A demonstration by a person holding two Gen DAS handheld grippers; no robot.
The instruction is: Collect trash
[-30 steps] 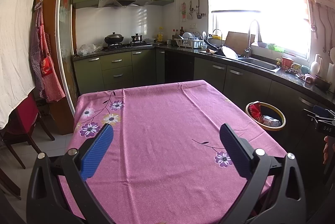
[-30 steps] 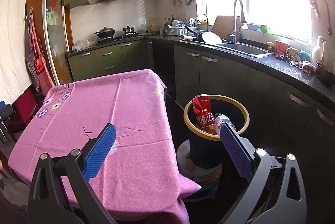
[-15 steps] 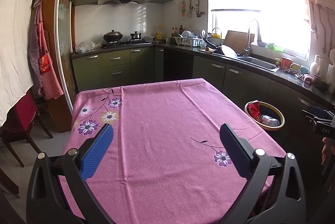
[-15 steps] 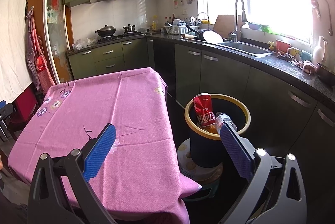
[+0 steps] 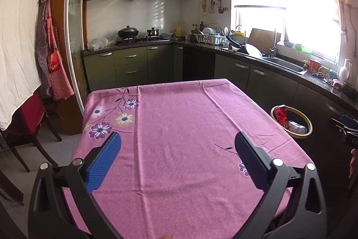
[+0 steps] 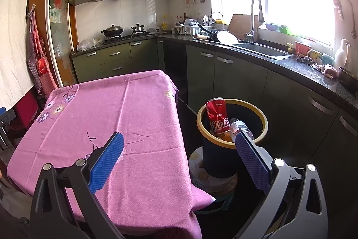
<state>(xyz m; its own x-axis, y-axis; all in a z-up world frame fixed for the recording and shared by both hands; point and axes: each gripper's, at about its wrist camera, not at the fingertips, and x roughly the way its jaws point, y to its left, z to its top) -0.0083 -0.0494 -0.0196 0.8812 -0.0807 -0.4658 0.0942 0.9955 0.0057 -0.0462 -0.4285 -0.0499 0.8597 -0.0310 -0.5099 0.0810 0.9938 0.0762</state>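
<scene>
A dark waste bin with a yellow rim (image 6: 255,110) (image 5: 307,121) stands on the floor to the right of the table. A red cola can (image 6: 217,118) (image 5: 280,115) and a clear plastic bottle (image 6: 240,127) (image 5: 296,127) lie inside it. My right gripper (image 6: 179,147) is open and holds nothing, hovering over the table's near right corner beside the bin. My left gripper (image 5: 177,146) is open and holds nothing, above the near part of the table with a pink flowered cloth (image 5: 179,127) (image 6: 111,116). No trash shows on the cloth.
Green cabinets and a dark counter (image 6: 302,69) with a sink run along the back and right. The bin rests on a round tin (image 6: 201,174). A red chair (image 5: 29,118) stands left of the table. A hand's edge (image 5: 353,160) shows at the far right.
Both views have pulled back and risen slightly, so the table and bin sit a little lower and further off. Both grippers stay open. The can and bottle have not moved.
</scene>
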